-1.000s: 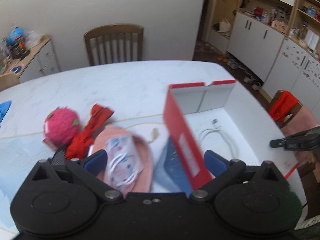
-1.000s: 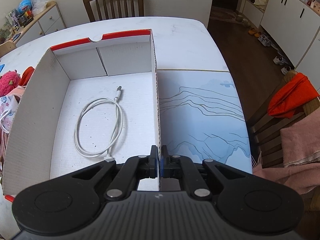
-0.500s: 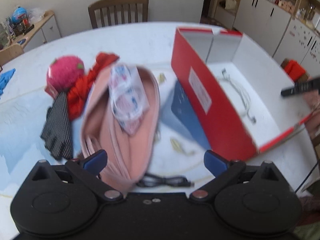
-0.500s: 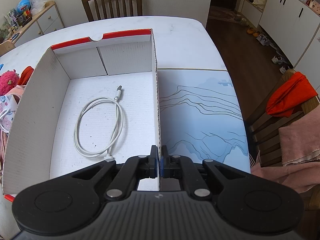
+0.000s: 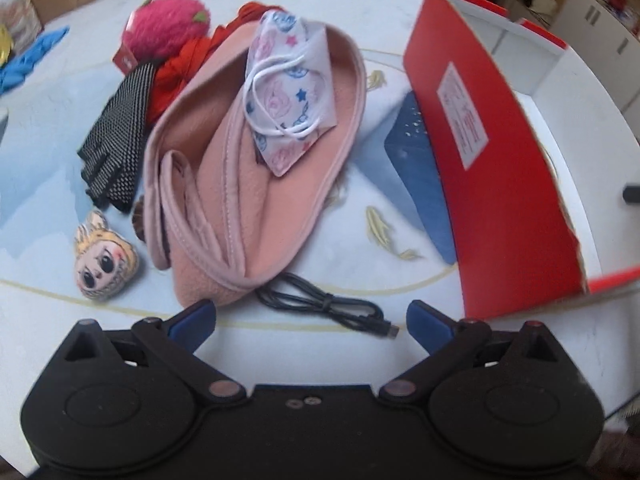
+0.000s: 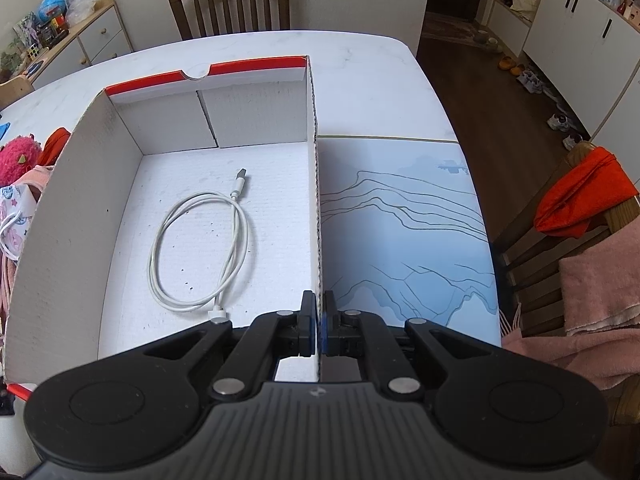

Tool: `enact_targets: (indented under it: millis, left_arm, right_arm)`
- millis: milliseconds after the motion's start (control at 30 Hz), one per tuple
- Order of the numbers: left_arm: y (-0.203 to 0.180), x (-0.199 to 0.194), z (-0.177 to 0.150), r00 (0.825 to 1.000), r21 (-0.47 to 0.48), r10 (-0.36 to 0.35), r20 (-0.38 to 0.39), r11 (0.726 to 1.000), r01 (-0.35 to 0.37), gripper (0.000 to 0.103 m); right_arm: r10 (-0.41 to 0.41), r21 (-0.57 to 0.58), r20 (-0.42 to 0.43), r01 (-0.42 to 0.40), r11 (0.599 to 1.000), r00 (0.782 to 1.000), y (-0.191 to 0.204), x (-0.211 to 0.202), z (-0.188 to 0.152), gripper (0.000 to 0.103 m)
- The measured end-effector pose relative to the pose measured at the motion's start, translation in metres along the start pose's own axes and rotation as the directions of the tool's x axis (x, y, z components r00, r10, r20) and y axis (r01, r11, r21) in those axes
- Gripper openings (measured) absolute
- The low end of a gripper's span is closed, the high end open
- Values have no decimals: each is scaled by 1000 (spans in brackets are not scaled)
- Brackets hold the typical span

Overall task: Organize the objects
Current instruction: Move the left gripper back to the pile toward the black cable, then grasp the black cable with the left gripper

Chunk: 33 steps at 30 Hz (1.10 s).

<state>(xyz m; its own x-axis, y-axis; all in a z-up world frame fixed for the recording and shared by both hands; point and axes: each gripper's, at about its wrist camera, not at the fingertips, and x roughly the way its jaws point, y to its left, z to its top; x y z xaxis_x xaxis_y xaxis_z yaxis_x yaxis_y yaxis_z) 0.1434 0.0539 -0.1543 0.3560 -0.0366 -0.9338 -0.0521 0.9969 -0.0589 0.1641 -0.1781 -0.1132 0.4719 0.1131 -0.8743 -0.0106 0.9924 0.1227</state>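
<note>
left wrist view: left gripper (image 5: 311, 314) spread above one black usb cable (image 5: 326, 304), beside one pink fleece (image 5: 256, 184). only the right wrist view shows right gripper (image 6: 319, 330) pinching the red box (image 6: 314, 216) wall, one white cable (image 6: 200, 236) inside.

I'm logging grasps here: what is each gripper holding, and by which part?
Right gripper pinches the box by its right wall's top edge; left gripper holds nothing.

A wooden chair (image 6: 230, 0) stands at the far side of the white table (image 6: 360, 52). To the right, another chair (image 6: 576, 216) carries an orange cloth (image 6: 580, 196) and a pink towel (image 6: 600, 292) (draped over its back). White cabinets (image 6: 580, 20) line the wall beyond the dark floor (image 6: 480, 80).
</note>
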Motion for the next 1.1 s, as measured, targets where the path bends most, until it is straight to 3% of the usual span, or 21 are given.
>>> enact_targets:
  millis: [200, 367, 500, 600, 700, 867, 1100]
  left_arm:
    - [9, 14, 7, 999, -119, 3, -51, 993, -9, 89]
    - [8, 10, 3, 999, -89, 23, -43, 996, -27, 82]
    - [4, 7, -5, 996, 3, 74, -53, 997, -74, 77]
    - [8, 1, -13, 997, 23, 65, -52, 998, -63, 73]
    - [13, -6, -21, 998, 44, 57, -40, 997, -55, 60]
    - [26, -17, -29, 998, 33, 54, -33, 998, -52, 23]
    - [36, -23, -38, 999, -39, 21, -32, 999, -22, 12]
  right_arm:
    - [2, -6, -4, -2, 1000, 1000, 0, 2, 0, 2]
    - [7, -7, -6, -7, 1000, 1000, -1, 4, 0, 2]
    - [8, -12, -10, -8, 1000, 1000, -1, 5, 0, 2]
    - [9, -13, -13, -9, 1000, 1000, -1, 6, -1, 2]
    - [11, -16, -17, -12, 1000, 1000, -2, 8, -2, 2]
    - [11, -22, -24, -12, 1000, 1000, -1, 10, -3, 2]
    - [14, -28, -25, -14, 1000, 1000, -2, 11, -3, 2]
